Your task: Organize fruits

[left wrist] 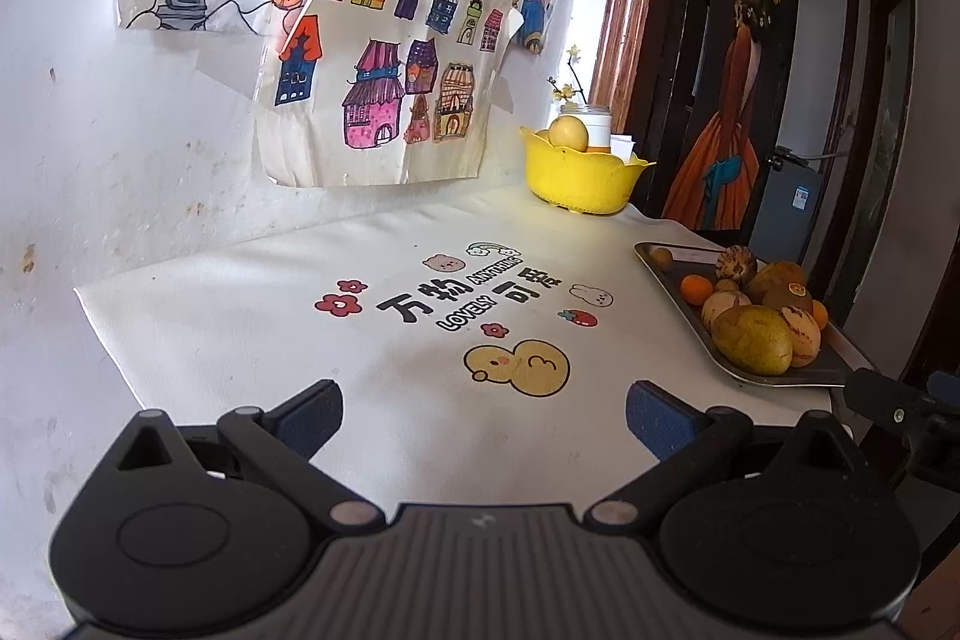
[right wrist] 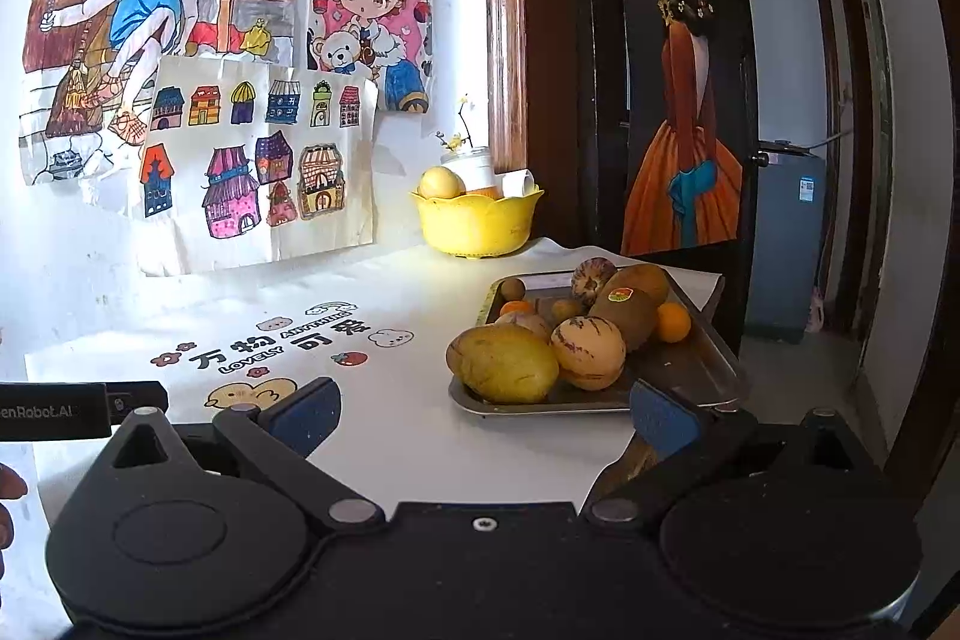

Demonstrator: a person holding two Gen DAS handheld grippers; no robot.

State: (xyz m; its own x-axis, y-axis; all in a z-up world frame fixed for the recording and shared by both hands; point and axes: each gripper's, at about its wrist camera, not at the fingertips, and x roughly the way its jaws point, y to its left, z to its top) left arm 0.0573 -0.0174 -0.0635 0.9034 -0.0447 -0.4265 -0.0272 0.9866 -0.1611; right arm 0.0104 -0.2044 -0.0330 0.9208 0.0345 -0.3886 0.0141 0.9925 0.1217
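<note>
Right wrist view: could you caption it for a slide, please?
Open right gripper faces fruit tray; yellow bowl behind.

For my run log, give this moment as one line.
left gripper open, empty | right gripper open, empty | fruits piled on tray | yellow bowl behind

A broad stretch of bare white table [left wrist: 252,316] fills the centre and left of both frames, open to reach across. At right, a metal tray [right wrist: 690,370] piled with fruit [right wrist: 588,352] blocks the table's edge. In the upper middle, a yellow bowl [right wrist: 477,220] stands against the wall, well apart from the tray.
</note>
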